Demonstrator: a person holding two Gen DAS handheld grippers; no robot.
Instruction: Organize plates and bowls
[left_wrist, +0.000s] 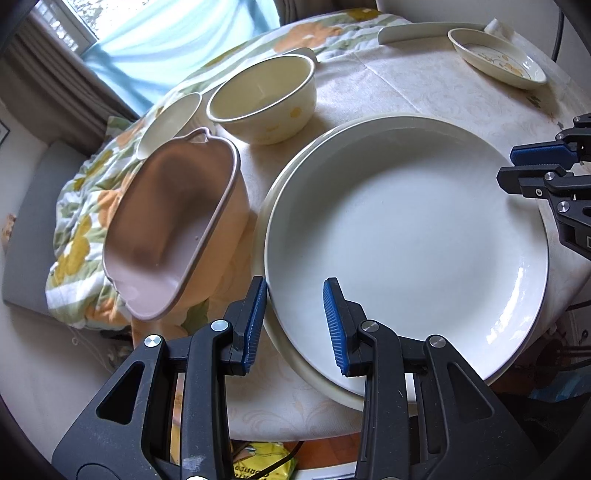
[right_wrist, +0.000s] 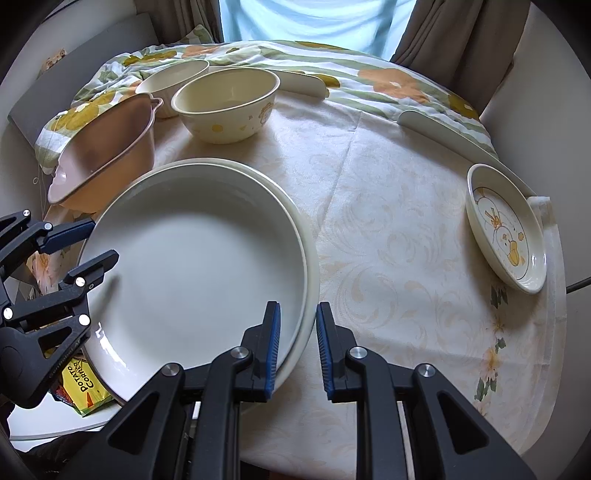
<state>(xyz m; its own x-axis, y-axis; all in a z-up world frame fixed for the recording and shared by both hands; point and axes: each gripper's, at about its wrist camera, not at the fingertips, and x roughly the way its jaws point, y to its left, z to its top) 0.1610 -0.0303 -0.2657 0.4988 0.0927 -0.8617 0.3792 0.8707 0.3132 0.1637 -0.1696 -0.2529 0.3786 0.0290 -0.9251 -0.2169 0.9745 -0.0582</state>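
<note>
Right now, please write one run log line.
left gripper: shut on white plate rim | right gripper: same plate, opposite rim | plate stack: two

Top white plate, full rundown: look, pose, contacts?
The top plate is round, plain glossy white, ceramic by its look, with a shallow well, a raised rim and nothing in it. It sits on a second cream plate whose rim shows around it, on the tablecloth. The left hand-held gripper straddles its near rim; the right hand-held gripper is shut on the opposite rim of both plates.
</note>
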